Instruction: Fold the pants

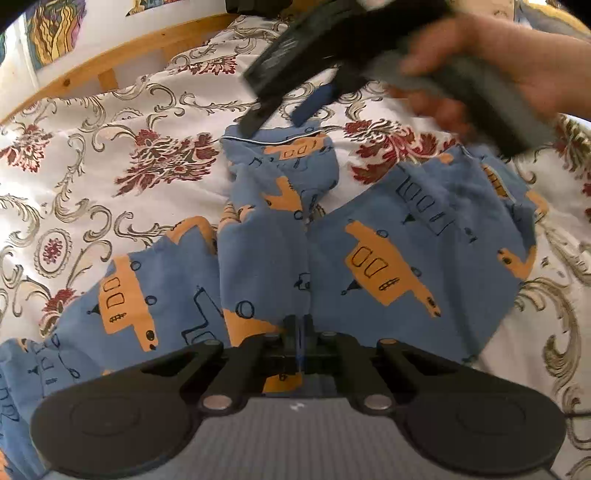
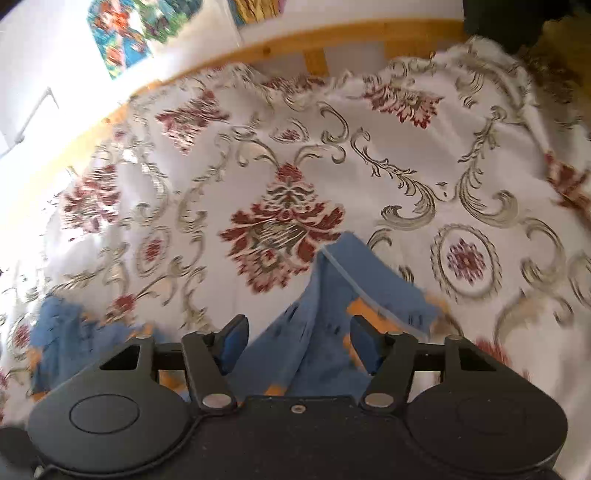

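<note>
Blue pants (image 1: pixel 266 258) printed with orange vehicles lie spread and creased on a floral bedspread (image 1: pixel 110 147). My left gripper (image 1: pixel 299 330) is at the near edge, shut on the pants along a centre seam. In the left wrist view, a hand (image 1: pixel 517 66) holds my right gripper (image 1: pixel 277 120) over the far leg's piped hem (image 1: pixel 273 142). Its jaws are apart. In the blurred right wrist view, my right gripper (image 2: pixel 299 341) stands open, and a raised fold of the pants (image 2: pixel 325 295) with its pale piping lies between the fingers (image 2: pixel 234 339).
A wooden bed rail (image 1: pixel 110 62) runs along the far side against a white wall with colourful pictures (image 2: pixel 118 33). The bedspread (image 2: pixel 406 147) stretches bare beyond the pants. A dark object (image 2: pixel 517 22) sits at the far right corner.
</note>
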Demonstrator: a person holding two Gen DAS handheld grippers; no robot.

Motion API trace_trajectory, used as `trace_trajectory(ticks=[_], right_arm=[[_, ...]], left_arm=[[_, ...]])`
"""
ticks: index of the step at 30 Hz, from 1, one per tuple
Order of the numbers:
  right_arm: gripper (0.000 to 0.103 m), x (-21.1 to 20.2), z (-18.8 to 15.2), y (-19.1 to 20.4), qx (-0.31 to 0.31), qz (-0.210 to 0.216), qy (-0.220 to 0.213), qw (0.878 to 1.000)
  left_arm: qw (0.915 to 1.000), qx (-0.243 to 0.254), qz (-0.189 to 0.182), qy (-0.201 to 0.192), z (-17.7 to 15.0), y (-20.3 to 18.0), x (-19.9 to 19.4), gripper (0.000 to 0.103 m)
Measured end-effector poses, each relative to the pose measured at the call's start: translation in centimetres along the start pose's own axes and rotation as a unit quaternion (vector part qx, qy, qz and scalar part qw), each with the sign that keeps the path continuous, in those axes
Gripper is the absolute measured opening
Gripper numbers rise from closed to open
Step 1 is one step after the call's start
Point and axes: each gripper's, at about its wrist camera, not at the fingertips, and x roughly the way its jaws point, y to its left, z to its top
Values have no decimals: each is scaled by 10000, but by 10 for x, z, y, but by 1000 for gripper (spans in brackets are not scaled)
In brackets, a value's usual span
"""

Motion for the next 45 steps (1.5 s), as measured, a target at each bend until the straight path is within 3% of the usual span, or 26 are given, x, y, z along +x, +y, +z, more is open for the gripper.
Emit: trace_trajectory(ticks=[3, 9, 11, 12, 16, 23, 27, 31, 35, 37, 40, 42, 45], right_arm=[[50, 29, 20, -10, 298, -30, 277, 9992], [46, 68, 33, -16, 542, 48, 876, 9947], [31, 70, 34, -15, 560, 47, 877, 9946], [16, 70, 34, -14, 538, 31, 866, 9948], [0, 63, 35, -12, 518, 100, 677, 9963], [0, 21, 31, -26, 878, 265, -14, 9958], [0, -32, 24, -33, 919, 226, -598, 9937], [0, -120, -18, -27, 883, -277, -1480, 9846], [0, -185, -97, -29, 1808, -1072, -1936, 9583], [0, -198, -135, -30, 2240, -1470, -1890, 9447], [0, -191, -178, -39, 2766, -1778, -1425, 9336], [0, -182, -196, -50, 3107, -1825, -1173, 9254], [0, -178, -205, -52, 3359, -1760, -1155, 9181]], left_arm=[[9999, -67, -127, -14, -1, 3, -5, 0], [9994, -218, -275, 12, 2, 8, -7, 0], [9994, -216, -284, 5, 1, 8, -9, 0], [9993, -220, -286, 5, 1, 8, -9, 0], [9992, -247, -309, 6, 2, 8, -9, 0], [9975, -362, -607, -64, 3, 9, -16, 0], [9954, -315, -884, -189, 4, 8, -26, 0], [9918, 69, -1224, -352, 4, 1, -41, 0], [9861, 640, -1510, -258, -2, -12, -49, 0], [9836, 875, -1572, -140, -8, -17, -48, 0], [9815, 1063, -1590, 57, -14, -24, -40, 0], [9807, 1147, -1577, 150, -16, -27, -34, 0], [9797, 1252, -1551, 208, -17, -27, -35, 0]])
